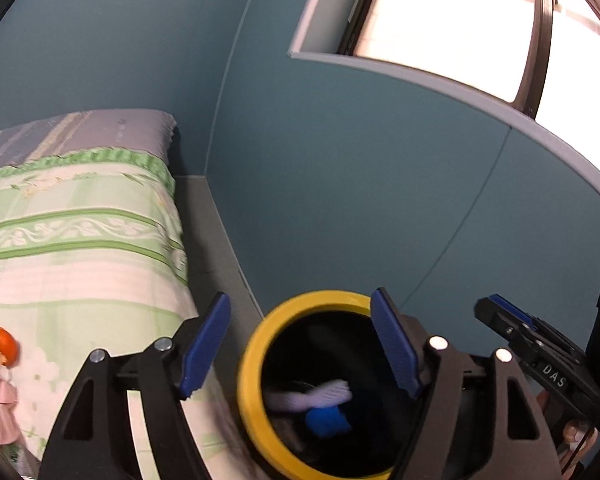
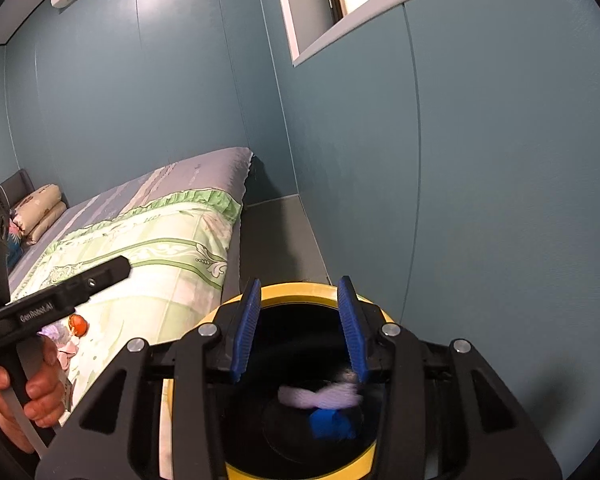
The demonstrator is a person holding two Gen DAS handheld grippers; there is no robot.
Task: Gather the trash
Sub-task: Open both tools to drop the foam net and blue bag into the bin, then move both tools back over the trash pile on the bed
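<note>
Trash (image 2: 320,396) below right gripper's (image 2: 300,328) parted jaws

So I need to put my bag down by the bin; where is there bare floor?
Bare grey floor runs between the bed and the teal wall, back to the corner. Near the yellow-rimmed bin it is crowded: the bin fills that strip, with both open grippers, right gripper and left gripper, above it.
</note>
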